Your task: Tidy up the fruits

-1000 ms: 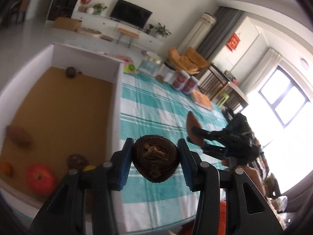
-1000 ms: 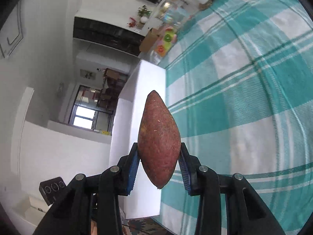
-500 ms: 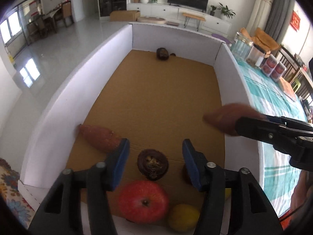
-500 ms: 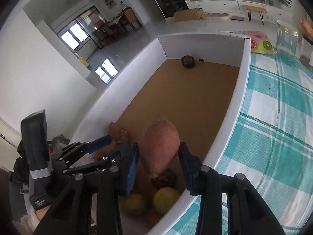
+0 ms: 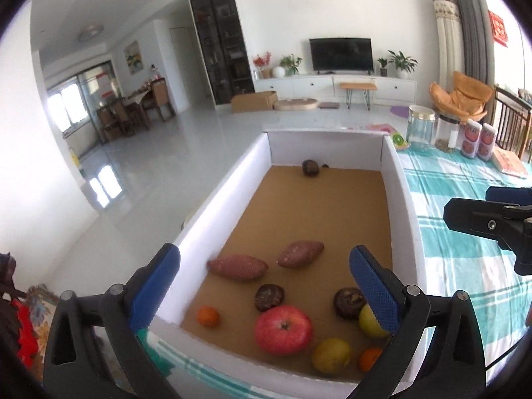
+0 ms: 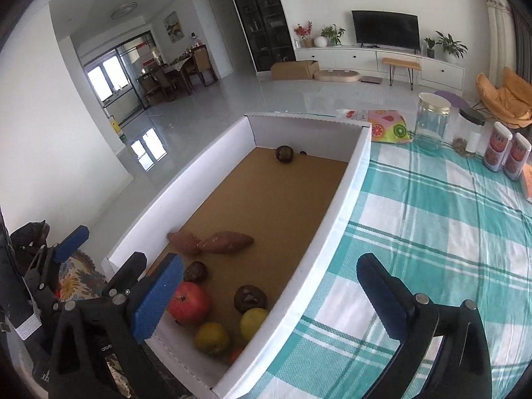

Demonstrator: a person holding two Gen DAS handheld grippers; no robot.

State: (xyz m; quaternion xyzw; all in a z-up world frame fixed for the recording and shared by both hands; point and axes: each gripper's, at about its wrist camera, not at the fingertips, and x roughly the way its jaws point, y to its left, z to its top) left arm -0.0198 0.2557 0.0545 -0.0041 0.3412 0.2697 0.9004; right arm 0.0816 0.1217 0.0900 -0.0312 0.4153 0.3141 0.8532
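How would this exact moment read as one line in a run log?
left claw: opening, empty | right claw: opening, empty | box: two sweet potatoes, red apple inside

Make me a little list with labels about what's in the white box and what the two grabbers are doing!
box: white box with a brown floor, on a checked cloth
inside: red apple, two sweet potatoes, dark round fruits, yellow and orange fruits
left gripper: jaws opening, nothing between them
right gripper: jaws opening, nothing between them

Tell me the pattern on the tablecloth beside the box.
Teal and white plaid on the tablecloth, clearest in the right wrist view.
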